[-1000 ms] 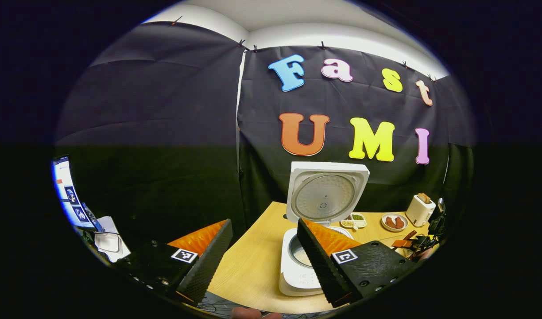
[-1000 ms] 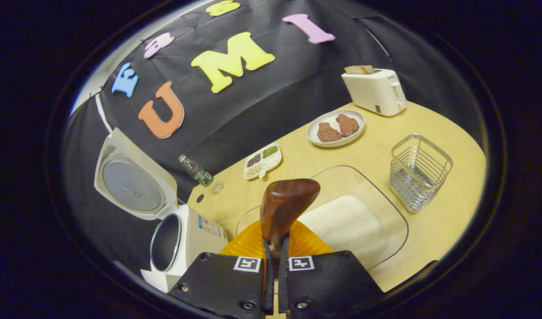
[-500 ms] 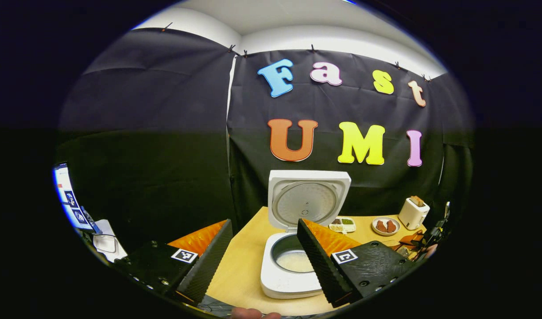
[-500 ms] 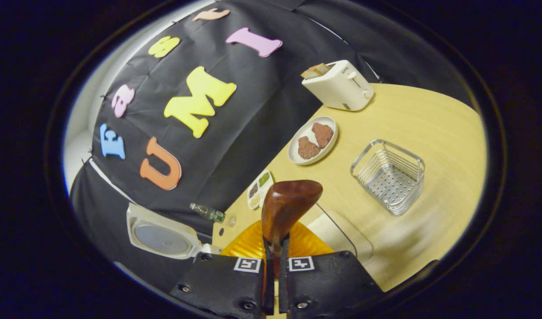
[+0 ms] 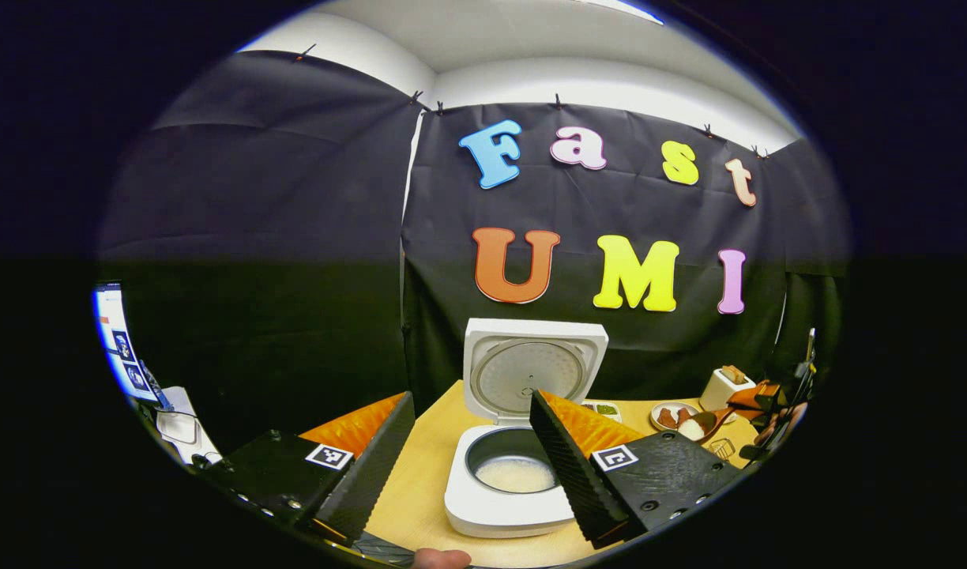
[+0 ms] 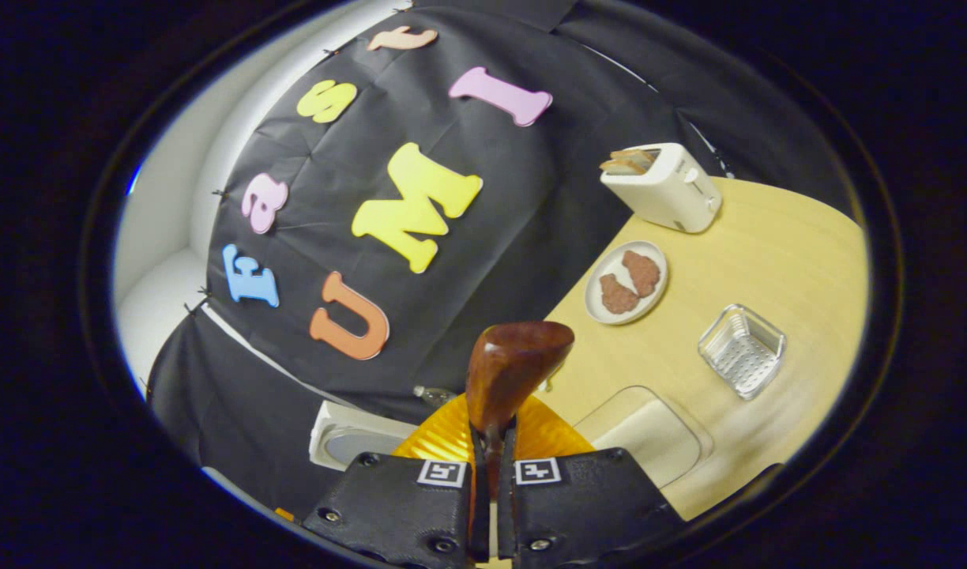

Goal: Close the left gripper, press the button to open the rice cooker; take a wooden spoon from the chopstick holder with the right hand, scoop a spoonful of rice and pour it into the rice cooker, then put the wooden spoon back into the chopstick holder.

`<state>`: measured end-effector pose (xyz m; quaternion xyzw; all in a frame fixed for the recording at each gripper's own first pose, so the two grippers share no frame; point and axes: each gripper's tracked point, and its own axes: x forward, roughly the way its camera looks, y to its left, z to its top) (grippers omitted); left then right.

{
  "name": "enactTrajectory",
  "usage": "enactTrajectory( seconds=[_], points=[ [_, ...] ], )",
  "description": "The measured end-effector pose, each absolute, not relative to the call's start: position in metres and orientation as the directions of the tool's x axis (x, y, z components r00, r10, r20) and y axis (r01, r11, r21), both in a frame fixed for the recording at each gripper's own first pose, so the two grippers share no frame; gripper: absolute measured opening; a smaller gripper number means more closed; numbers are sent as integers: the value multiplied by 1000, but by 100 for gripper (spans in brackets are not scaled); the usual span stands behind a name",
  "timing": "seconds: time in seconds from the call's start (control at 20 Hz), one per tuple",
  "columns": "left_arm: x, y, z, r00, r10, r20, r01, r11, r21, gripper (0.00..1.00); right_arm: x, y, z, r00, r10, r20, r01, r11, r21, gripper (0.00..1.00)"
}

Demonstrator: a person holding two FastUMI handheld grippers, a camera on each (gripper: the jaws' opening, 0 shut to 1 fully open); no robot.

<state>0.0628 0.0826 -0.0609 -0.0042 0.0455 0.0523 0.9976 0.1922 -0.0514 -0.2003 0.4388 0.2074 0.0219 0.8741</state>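
Note:
The white rice cooker (image 5: 506,506) stands open on the wooden table, lid (image 5: 531,371) upright, some white rice in its pot (image 5: 515,474). My left gripper (image 5: 472,399) is open in front of it, a little back, one finger on each side of the cooker. My right gripper (image 6: 490,442) is shut on the handle of the wooden spoon (image 6: 515,367), held above the table. In the left gripper view that spoon (image 5: 695,427) carries a white heap of rice at the far right. The wire chopstick holder (image 6: 740,352) holds nothing. A glass tray of rice (image 6: 649,431) lies below the spoon.
A plate with two meat pieces (image 6: 626,282) and a white toaster (image 6: 661,186) sit toward the table's back. A small bottle (image 6: 432,393) stands by the cooker's lid (image 6: 357,442). A lit screen (image 5: 112,340) is off the table's left side.
My right gripper has lifted and swung with the spoon, so the tray and holder look smaller and farther. The left gripper has drawn back from the cooker, still open.

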Motion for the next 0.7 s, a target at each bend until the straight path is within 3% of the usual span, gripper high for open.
enactTrajectory(
  seconds=[0.3,0.5,0.7],
  points=[
    [45,114,-70,992,77,-95,-73,996,40,95,217,62,-158,886,363,-290,-20,652,758,9],
    [40,132,-72,993,68,-94,-63,997,50,95,232,135,-182,843,423,-332,-69,697,714,9],
    [36,144,-72,994,54,-94,-50,998,49,95,242,181,-211,824,412,-389,-100,782,615,10]
  ],
)
